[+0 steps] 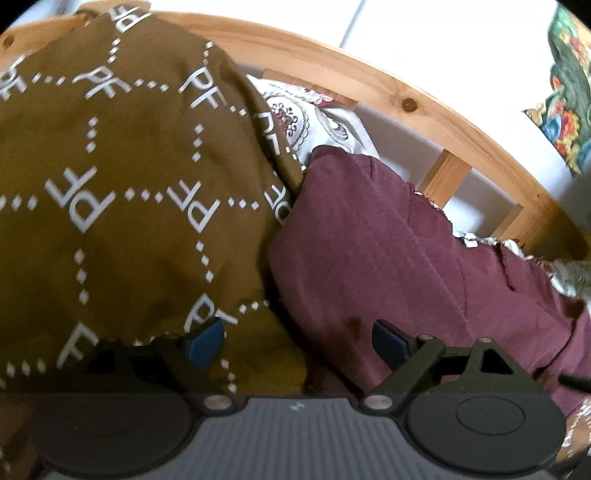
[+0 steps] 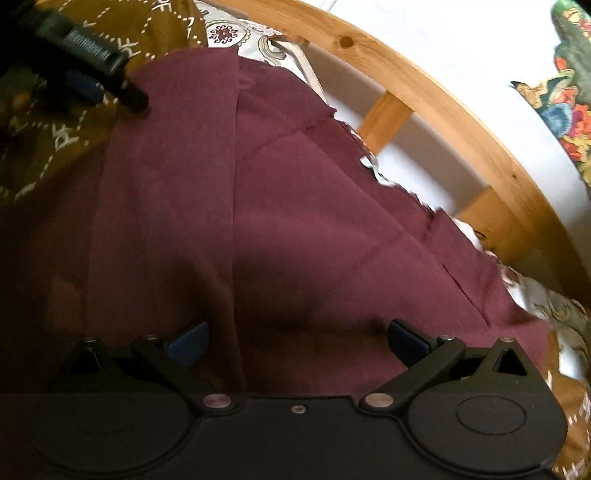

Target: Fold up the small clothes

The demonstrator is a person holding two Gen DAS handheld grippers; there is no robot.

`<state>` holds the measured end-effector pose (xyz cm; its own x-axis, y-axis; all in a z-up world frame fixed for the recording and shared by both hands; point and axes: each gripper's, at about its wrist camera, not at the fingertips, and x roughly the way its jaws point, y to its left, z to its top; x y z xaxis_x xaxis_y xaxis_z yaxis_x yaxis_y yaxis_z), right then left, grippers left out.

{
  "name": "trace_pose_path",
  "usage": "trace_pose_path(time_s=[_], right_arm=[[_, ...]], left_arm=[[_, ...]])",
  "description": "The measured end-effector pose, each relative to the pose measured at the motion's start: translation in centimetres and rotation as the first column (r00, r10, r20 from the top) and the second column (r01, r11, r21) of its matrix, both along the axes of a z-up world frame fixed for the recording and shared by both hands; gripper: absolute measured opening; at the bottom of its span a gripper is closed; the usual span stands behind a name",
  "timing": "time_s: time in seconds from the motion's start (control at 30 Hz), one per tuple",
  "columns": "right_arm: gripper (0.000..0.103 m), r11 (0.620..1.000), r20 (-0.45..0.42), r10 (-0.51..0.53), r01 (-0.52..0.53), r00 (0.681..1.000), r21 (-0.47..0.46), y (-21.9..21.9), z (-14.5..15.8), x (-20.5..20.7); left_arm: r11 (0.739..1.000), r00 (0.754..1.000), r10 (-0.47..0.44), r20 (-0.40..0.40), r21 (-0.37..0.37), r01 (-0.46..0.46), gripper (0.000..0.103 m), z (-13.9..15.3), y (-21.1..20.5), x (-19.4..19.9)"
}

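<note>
- Left wrist view: a curved wooden rail [image 1: 424, 107] with short upright slats bounds the far side; beyond it lies pale floor [image 1: 443, 33], and a flowered cloth [image 1: 565, 96] shows at the right edge. Between the rail and the clothes a strip of patterned bedding [image 1: 295, 114] is left bare.
- Two garments fill this view: a brown cloth printed with "PF" [image 1: 110, 184] on the left and a maroon cloth [image 1: 388, 240] on the right, their edges meeting down the middle.
- The left gripper [image 1: 297, 345] hangs with its jaws spread wide, nothing between them; the blue pads [image 1: 205, 347] sit one over each cloth, straddling the seam where they meet.
- Right wrist view: the same rail [image 2: 443, 122] curves along the far right, bedding [image 2: 225, 33] peeking past the maroon cloth's frayed far edge.
- The maroon cloth [image 2: 295, 203] covers almost the whole view, the brown one [image 2: 66, 140] only at far left.
- The right gripper [image 2: 297, 341] is likewise spread and empty, both fingers over the maroon cloth, close above it.
</note>
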<state>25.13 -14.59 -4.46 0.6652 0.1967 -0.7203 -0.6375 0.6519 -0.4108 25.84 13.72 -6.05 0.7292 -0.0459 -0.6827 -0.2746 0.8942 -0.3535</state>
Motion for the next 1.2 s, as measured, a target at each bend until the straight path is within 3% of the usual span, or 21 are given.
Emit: trace_pose_path(time_s=[0.13, 0.23, 0.37, 0.5, 0.63, 0.73, 0.87, 0.93, 1.2], right_arm=[[0.102, 0.999, -0.004, 0.003, -0.003, 1.0, 0.041, -1.8, 1.0, -2.5], [0.102, 0.999, 0.036, 0.029, -0.03, 0.999, 0.043, -2.7, 2.3, -4.8], [0.102, 0.998, 0.081, 0.052, -0.055, 0.995, 0.029, -3.8, 3.7, -7.6], [0.102, 0.998, 0.087, 0.053, -0.056, 0.995, 0.03, -5.0, 4.3, -10.3], [0.102, 1.0, 0.043, 0.008, -0.009, 0.999, 0.024, -6.3, 3.9, -11.9], [0.102, 1.0, 0.006, -0.019, 0.019, 1.0, 0.013, -7.5, 3.2, -12.9], [0.102, 1.0, 0.019, -0.027, 0.027, 0.999, -0.011, -8.7, 2.7, -14.3], [0.102, 0.999, 0.03, -0.028, 0.028, 0.999, -0.017, -9.3, 2.6, -14.9], [0.102, 0.999, 0.039, -0.039, 0.039, 0.998, -0.001, -10.2, 2.9, -16.4]], left_arm=[[0.998, 0.999, 0.043, -0.006, -0.053, -0.043, 0.1, 0.2, -0.4, -0.9], [0.998, 1.0, 0.024, 0.006, -0.051, -0.024, 0.102, 0.8, -1.3, -1.6], [1.0, 1.0, -0.005, -0.004, 0.025, 0.005, 0.102, 1.2, -3.2, -3.0], [0.991, 0.996, -0.062, -0.067, 0.115, 0.069, 0.102, 1.2, -4.8, -4.6], [0.957, 0.982, -0.135, -0.136, 0.238, 0.164, 0.102, 0.5, -6.4, -6.8], [0.931, 0.964, -0.132, -0.229, 0.306, 0.2, 0.102, -0.4, -7.5, -7.2], [0.955, 0.939, -0.091, -0.332, 0.237, 0.177, 0.102, -1.3, -6.5, -7.1], [0.964, 0.94, -0.072, -0.334, 0.217, 0.151, 0.102, -1.1, -5.9, -7.5], [0.94, 0.938, -0.037, -0.345, 0.306, 0.149, 0.102, -0.1, -6.4, -10.5]])
